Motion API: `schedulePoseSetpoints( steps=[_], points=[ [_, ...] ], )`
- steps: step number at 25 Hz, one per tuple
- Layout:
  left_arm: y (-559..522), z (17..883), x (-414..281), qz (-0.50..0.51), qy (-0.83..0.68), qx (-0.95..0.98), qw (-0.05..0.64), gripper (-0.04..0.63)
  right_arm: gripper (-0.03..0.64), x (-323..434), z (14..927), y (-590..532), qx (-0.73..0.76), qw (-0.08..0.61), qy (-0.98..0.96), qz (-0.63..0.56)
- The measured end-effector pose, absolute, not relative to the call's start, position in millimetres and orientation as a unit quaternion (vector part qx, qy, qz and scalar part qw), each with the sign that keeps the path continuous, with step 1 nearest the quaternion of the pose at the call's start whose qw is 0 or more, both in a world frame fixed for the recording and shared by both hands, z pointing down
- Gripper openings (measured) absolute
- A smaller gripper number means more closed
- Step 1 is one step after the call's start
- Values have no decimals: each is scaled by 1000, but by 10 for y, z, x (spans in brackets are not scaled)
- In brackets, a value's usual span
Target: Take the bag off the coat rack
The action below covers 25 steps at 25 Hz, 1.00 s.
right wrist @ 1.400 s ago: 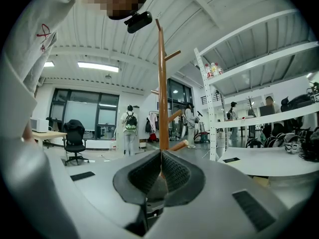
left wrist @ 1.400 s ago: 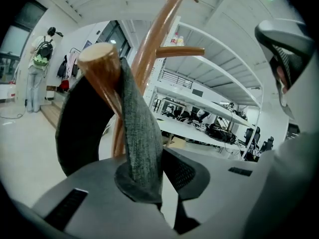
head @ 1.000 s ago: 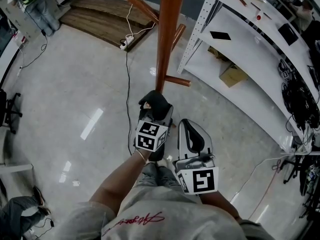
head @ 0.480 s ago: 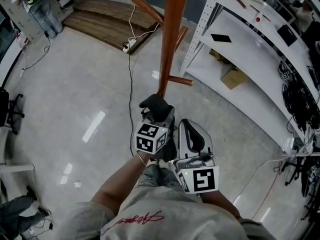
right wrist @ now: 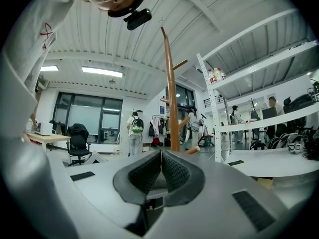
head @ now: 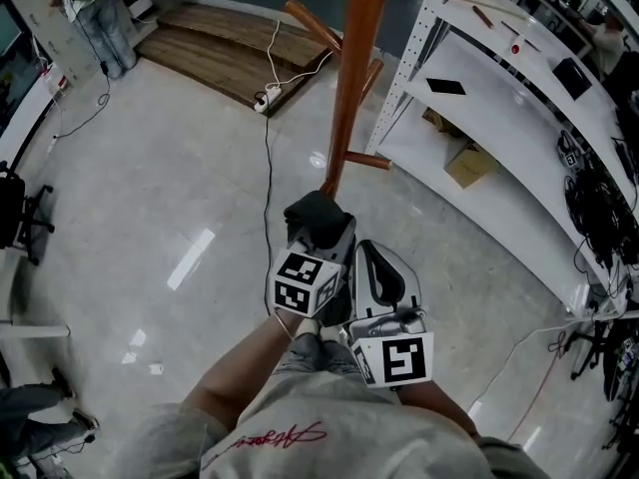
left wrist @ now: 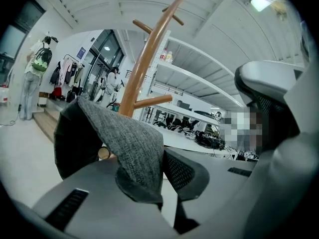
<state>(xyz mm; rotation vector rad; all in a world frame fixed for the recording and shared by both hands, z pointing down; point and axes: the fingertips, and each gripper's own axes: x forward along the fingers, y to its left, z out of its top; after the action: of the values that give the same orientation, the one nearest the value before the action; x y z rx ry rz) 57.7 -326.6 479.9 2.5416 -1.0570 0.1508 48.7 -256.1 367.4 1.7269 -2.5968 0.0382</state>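
A wooden platform (head: 225,40) lies on the pale floor (head: 150,188) to the left of the coat rack (head: 354,78), with a white power strip (head: 265,98) and its cable between platform and rack. The rack's orange-brown pole rises through the top of the head view, short pegs branching off it.

Just in front of the rack's foot, the left gripper (head: 318,236) has its jaws clenched on the bag (head: 312,211), a dark, soft bundle bunched over the gripper's tip. In the left gripper view the jaws (left wrist: 160,180) pinch a fold of the bag's grey woven fabric (left wrist: 124,138), its black side hanging to the left. The rack (left wrist: 144,59) leans up behind it. Whether the bag touches the peg end behind it cannot be told.

The right gripper (head: 374,255) is held just right of the left one, slightly farther from the rack. Its jaws (right wrist: 160,171) are pressed together with nothing between them, and the rack (right wrist: 172,93) stands straight ahead of them.

To the right of the rack, white shelving (head: 499,98) runs along the floor, with 1 cardboard box (head: 469,163) underneath.
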Motion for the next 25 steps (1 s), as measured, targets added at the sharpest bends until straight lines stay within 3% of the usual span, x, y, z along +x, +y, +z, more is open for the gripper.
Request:
schedulePoseSetpoints(
  steps=[25],
  points=[
    [-2651,3447,-117,12,-418,907,56,32,20,278,3206,-2462,523,-41,-851,-28]
  ],
)
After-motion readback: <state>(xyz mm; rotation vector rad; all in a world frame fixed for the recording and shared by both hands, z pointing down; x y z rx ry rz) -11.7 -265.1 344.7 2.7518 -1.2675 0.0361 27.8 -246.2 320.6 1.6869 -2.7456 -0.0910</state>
